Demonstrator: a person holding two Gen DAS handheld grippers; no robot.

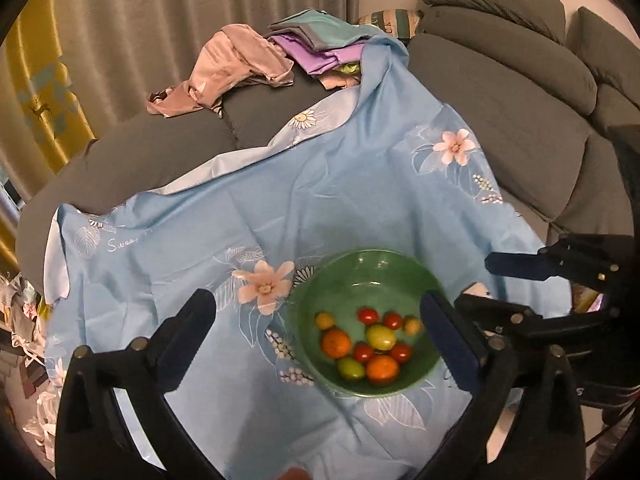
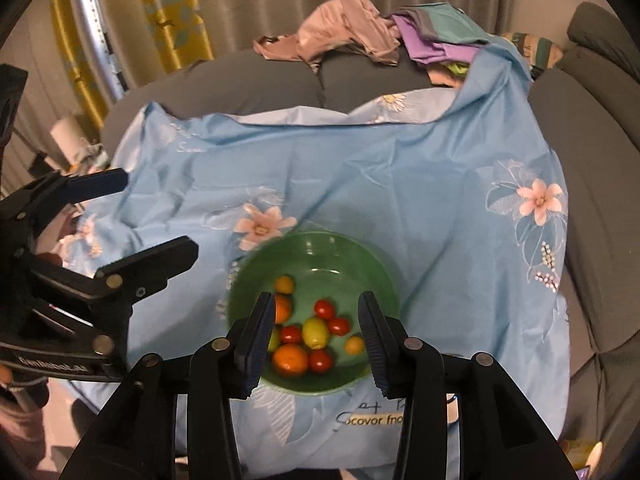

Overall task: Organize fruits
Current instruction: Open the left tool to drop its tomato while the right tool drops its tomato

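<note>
We hold both grippers above the green bowl [image 2: 316, 312]: the fruits [image 2: 312, 336] lie in it, directly ahead of our half-open, empty right gripper [image 2: 316, 340]; our left gripper [image 1: 316, 332] gapes wide, empty, equally near.

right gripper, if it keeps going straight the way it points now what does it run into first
Most likely the fruit in the green bowl: the open, empty right gripper frames a yellow-green fruit and red tomatoes. Depth is hard to judge, so its fingers might meet the bowl's near rim first.
</note>
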